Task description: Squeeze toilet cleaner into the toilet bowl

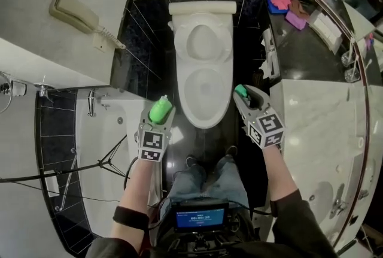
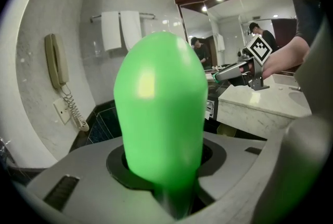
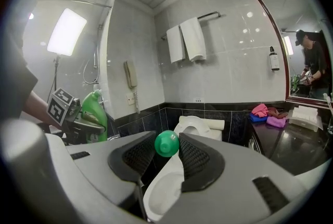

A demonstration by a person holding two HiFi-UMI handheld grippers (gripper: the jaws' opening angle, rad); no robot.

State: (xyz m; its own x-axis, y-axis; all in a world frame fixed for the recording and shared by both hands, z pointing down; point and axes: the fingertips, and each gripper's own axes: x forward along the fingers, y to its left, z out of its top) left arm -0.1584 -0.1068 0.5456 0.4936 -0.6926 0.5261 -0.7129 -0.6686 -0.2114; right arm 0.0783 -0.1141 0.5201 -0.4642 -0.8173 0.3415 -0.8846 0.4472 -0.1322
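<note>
Left tool (image 1: 158, 118) clamped on green cleaner bottle (image 2: 160, 114). Right tool (image 1: 242, 94) pinching a small green cap (image 3: 166, 143). Both hover beside the toilet bowl (image 1: 203, 108), one each side.

Green bottle (image 2: 161, 108) — lower end hidden down between jaws.

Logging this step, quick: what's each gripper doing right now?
Left gripper: closed on the green bottle.
Right gripper: closed on the green cap.
</note>
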